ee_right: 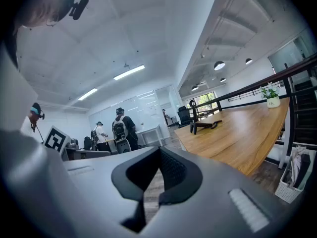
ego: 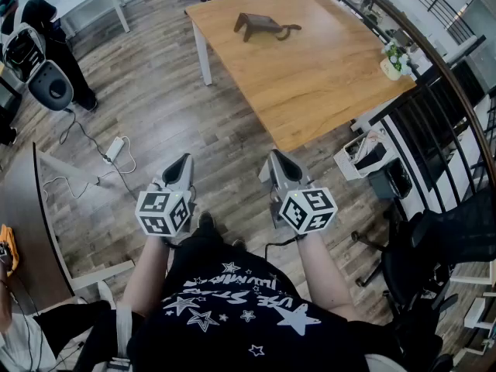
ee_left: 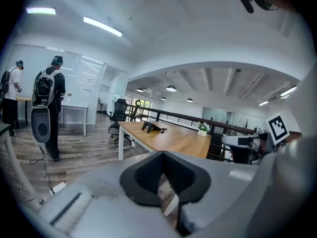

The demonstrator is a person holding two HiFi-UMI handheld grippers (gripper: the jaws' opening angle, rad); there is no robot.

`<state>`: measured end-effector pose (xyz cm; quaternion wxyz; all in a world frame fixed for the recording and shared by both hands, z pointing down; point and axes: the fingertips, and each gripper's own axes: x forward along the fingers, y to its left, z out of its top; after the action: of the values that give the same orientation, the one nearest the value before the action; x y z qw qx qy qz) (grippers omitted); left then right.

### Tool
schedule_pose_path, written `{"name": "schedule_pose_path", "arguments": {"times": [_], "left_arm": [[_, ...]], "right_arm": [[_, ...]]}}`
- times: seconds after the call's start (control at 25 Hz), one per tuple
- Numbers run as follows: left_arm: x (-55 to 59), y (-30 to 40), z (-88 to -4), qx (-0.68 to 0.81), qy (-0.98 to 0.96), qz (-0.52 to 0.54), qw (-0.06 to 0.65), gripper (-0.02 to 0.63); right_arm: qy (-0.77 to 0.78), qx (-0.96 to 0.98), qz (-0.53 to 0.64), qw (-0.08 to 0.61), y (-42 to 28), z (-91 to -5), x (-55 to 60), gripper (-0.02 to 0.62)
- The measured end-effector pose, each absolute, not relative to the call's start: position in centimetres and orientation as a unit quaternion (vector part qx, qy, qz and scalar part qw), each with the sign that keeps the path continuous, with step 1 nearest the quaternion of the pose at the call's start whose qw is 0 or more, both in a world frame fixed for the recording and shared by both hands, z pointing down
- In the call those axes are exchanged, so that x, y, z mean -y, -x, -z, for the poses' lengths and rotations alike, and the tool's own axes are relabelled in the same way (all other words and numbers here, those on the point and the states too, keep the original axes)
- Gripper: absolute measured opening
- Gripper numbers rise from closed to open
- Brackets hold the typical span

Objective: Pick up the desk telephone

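The desk telephone [ego: 263, 26] is a dark handset shape with a cord, lying near the far end of the wooden table [ego: 318, 76]. The left gripper view shows the telephone [ee_left: 153, 128] far off, and so does the right gripper view [ee_right: 205, 125]. I hold both grippers in front of my body, over the wood floor and well short of the table. My left gripper [ego: 184, 163] [ee_left: 163, 157] is shut with nothing in it. My right gripper [ego: 277, 158] [ee_right: 159, 152] is shut too, also empty, and points towards the table's near corner.
A small potted plant [ego: 394, 62] stands on the table's right edge. A white basket [ego: 364, 155] and a black office chair [ego: 434, 246] sit to the right by a railing. A power strip [ego: 114, 149] with cables lies on the floor at left. A person with a backpack [ego: 46, 53] stands far left.
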<state>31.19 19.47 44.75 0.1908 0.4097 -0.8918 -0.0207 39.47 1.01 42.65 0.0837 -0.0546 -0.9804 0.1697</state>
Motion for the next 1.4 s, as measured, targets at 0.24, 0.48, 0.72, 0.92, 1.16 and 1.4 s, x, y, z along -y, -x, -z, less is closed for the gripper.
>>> {"name": "schedule_pose_path", "arguments": {"times": [0.24, 0.48, 0.72, 0.92, 1.16, 1.4], "left_arm": [[-19.5, -32.5, -44.5, 0.891, -0.410, 0.019, 0.195, 0.002], [-19.9, -33.1, -44.4, 0.893, -0.406, 0.019, 0.194, 0.002], [-20.3, -33.5, -44.6, 0.895, -0.401, 0.020, 0.196, 0.002], [-21.1, -34.0, -45.5, 0.895, -0.394, 0.025, 0.207, 0.002], [-21.6, -31.5, -46.4, 0.899, -0.383, 0.026, 0.212, 0.002], [-21.0, -26.1, -46.7, 0.895, -0.392, 0.028, 0.210, 0.002]], "right_arm": [[0.059, 0.980, -0.166, 0.091, -40.5, -42.5, -1.5, -0.002], [0.060, 0.980, -0.167, 0.092, -41.0, -42.5, -1.8, -0.002], [0.070, 0.980, -0.164, 0.089, -41.5, -42.4, -2.3, -0.002], [0.074, 0.979, -0.172, 0.085, -42.1, -42.7, -2.6, -0.002], [0.064, 0.978, -0.172, 0.098, -41.1, -44.0, -1.8, -0.001], [0.047, 0.978, -0.175, 0.099, -36.3, -44.5, -0.8, -0.002]]}}
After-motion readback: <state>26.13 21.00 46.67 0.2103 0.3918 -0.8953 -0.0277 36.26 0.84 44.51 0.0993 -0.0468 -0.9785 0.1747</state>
